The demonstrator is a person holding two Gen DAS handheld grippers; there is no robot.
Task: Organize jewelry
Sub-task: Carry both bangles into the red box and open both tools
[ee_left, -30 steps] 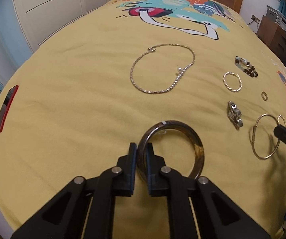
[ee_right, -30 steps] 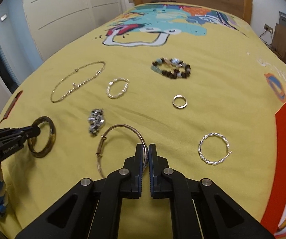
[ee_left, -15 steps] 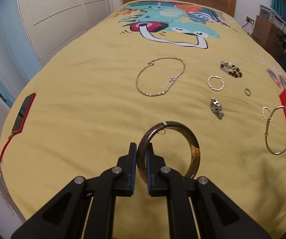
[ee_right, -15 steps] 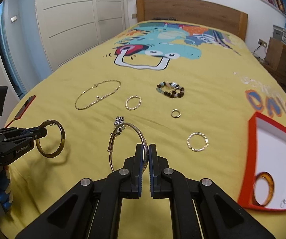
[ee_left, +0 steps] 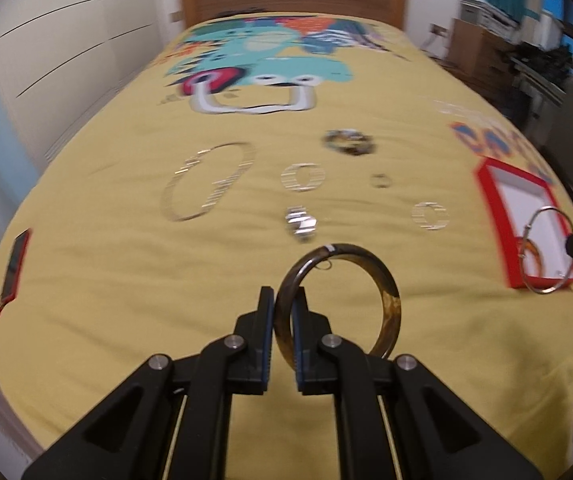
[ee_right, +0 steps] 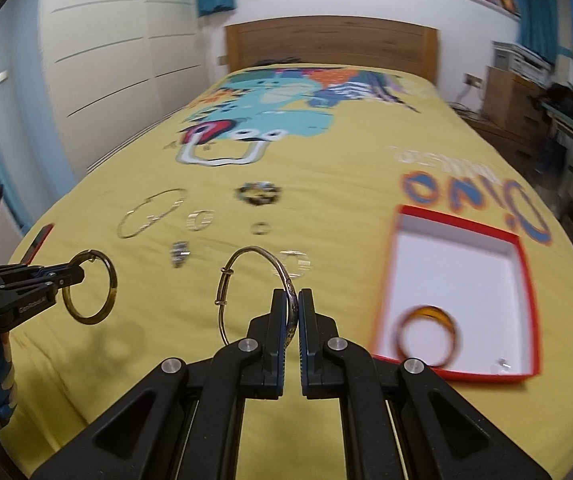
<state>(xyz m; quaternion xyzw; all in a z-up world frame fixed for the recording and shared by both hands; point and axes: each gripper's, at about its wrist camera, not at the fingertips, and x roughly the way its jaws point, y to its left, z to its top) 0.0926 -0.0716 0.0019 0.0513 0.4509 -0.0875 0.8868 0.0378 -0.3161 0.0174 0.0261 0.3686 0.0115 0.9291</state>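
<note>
Grippers (ee_left: 282, 312) (ee_right: 295, 308) with bangles (ee_left: 338, 300) (ee_right: 254, 292) above bedspread (ee_left: 126, 280)

Black gripper (ee_right: 294, 308) linkages, silver screws, blue finger pads (ee_right: 284, 320).

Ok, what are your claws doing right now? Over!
Left claw shut on brown bangle, held above the bed. Right claw shut on silver bangle. Red box open, nothing in the way.
</note>
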